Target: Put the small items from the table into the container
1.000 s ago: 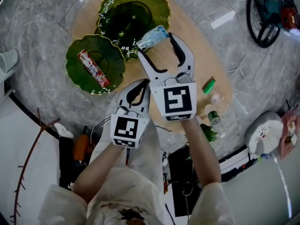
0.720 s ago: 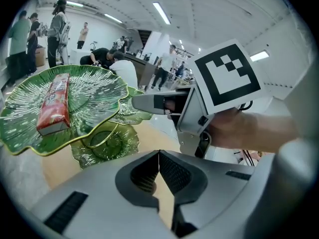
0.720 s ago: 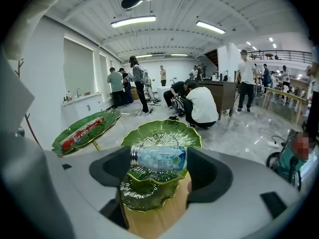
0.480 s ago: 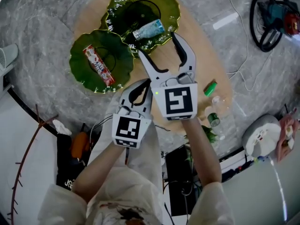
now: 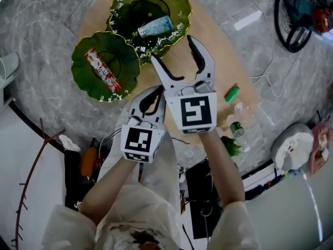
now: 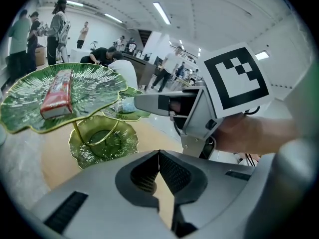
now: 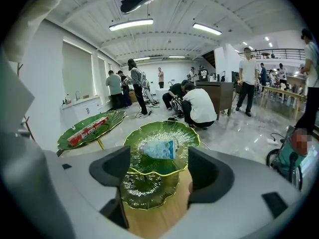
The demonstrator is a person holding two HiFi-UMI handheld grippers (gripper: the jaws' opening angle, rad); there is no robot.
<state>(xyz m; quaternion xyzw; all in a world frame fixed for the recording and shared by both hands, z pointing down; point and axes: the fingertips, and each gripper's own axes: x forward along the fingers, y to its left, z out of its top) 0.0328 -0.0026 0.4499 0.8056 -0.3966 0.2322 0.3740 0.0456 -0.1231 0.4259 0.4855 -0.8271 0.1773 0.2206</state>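
Pale-blue tube point(image 5: 154, 26) lies in the upper leaf dish point(image 5: 179, 7), likely why your right tool point(image 5: 171, 49) hangs near it wide open and empty, your left tool point(image 5: 155, 94) closed on nothing, a small green item point(image 5: 232, 94) left on the worktop point(image 5: 218, 61).

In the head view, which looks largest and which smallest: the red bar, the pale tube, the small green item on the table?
Largest: red bar.
Then: pale tube, shorter but thicker.
Smallest: small green item.
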